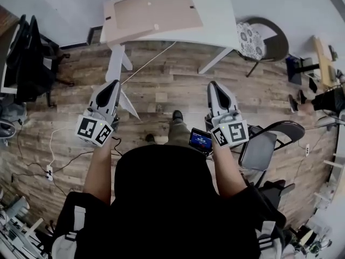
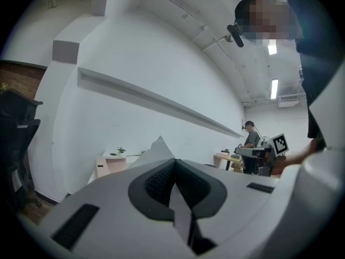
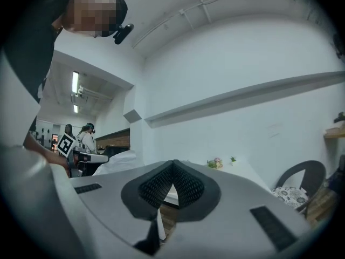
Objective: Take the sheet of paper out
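Left gripper (image 2: 173, 165) clamped on the sheet of paper (image 2: 157, 149). Right gripper (image 3: 172, 166) closed, empty. Table (image 1: 216, 12) far ahead.

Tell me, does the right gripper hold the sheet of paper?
No, the sheet of paper is pinched in the left gripper; the right gripper is empty.

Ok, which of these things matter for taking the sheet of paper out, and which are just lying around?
For the job: sheet of paper, pinched in the shut left gripper; brown envelope on the white table.
Just lying about: cushioned chair; grey-seated chair; power strip on the floor.
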The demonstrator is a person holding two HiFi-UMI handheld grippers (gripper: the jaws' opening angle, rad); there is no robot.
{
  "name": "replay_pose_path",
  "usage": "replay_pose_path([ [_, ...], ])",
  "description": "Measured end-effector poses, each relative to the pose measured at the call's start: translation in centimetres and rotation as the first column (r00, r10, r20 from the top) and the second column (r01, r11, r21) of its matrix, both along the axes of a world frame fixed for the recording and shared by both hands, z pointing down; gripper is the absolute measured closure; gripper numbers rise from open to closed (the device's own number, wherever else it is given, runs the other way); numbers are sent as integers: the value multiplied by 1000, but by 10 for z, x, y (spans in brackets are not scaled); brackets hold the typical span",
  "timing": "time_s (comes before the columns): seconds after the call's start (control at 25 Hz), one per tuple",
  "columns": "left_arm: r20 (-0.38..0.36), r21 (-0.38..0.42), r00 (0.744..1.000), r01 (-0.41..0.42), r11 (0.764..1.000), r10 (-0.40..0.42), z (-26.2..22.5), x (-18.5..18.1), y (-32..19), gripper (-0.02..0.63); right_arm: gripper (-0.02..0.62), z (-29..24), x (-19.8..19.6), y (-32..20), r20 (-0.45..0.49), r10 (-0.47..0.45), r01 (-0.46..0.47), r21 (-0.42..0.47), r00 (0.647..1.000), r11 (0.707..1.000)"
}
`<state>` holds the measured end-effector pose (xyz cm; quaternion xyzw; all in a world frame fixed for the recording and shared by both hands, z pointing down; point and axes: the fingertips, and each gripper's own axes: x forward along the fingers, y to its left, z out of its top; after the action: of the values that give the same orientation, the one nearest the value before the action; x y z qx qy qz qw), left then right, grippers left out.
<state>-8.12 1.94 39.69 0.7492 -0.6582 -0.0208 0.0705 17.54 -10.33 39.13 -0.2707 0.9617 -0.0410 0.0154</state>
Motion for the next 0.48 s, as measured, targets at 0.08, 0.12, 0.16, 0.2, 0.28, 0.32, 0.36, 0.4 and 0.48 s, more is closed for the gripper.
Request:
replay_pose_path([
  [0.08, -10, -3, 1000, -12, 1000, 12, 4, -2, 19, 603, 584, 0, -2, 23, -6, 10, -10, 7, 1000, 1000],
  [0.12, -17, -4, 1000, -19, 1000, 19, 8, -3, 29, 603, 584, 1, -2, 33, -9, 16, -16, 8, 1000, 1000],
  [0.16, -24, -5, 999, -25, 1000, 25, 12, -3, 38, 603, 584, 3, -1, 43, -10, 23, -23, 5, 1000, 1000],
  [0.2, -29, -5, 999, -31, 1000, 31, 15, -3, 47, 603, 584, 6, -1, 52, -11, 29, -29, 0, 1000, 1000],
  [0.28, -38, -9, 998, -42, 999, 41, 19, -1, 62, 603, 584, 10, 2, 70, -16, 41, -41, -10, 999, 999],
  [0.32, -44, -10, 998, -46, 999, 45, 21, 0, 68, 603, 584, 12, 3, 78, -22, 45, -45, -14, 999, 999],
  [0.36, -51, -11, 998, -48, 999, 47, 24, 1, 74, 603, 584, 13, 5, 85, -27, 49, -49, -17, 998, 999],
  [0.4, -56, -11, 997, -49, 999, 48, 27, 3, 80, 603, 584, 15, 7, 91, -31, 51, -52, -19, 998, 998],
  [0.48, -62, -12, 997, -46, 999, 45, 32, 7, 89, 603, 584, 15, 11, 101, -36, 49, -49, -16, 998, 999],
])
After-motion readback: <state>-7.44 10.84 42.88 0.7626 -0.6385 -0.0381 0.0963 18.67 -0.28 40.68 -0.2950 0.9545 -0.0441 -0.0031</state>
